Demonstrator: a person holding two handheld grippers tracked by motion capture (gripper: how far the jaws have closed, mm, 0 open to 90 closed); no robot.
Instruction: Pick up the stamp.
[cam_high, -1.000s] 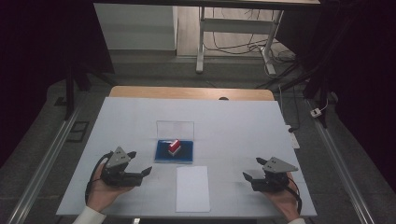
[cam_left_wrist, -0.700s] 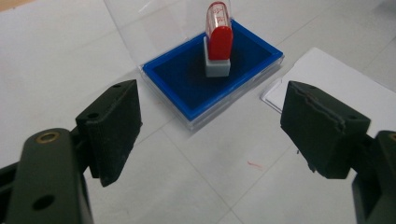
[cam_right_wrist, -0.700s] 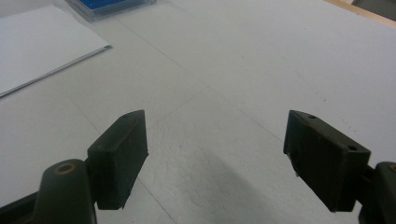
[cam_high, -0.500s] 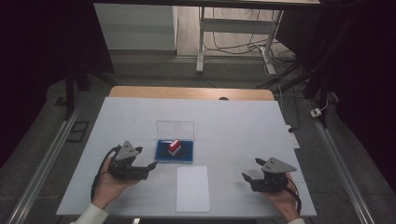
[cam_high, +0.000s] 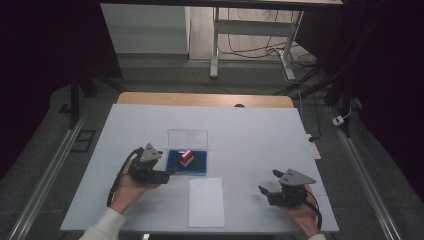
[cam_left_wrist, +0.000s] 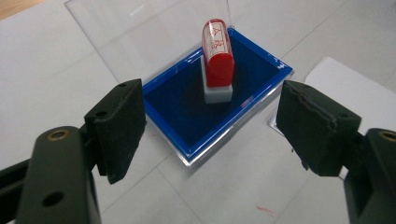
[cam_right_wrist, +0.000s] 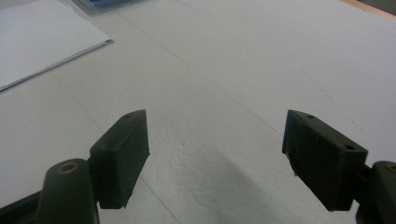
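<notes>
High view: left tongs (cam_high: 167, 175) apart, closing, level toward red stamp (cam_high: 186, 157); right tongs (cam_high: 266, 190) apart, low over table (cam_high: 250, 135)

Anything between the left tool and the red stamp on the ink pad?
Nothing visible. The left tool, jaws wide apart and just narrowing with nothing between them, faces the red stamp, which stands on the blue ink pad. The clear lid stands open behind, out of the path.

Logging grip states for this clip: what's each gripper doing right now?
Left gripper: open, jaws just closing a little, nothing between them.
Right gripper: open, holding nothing.
</notes>
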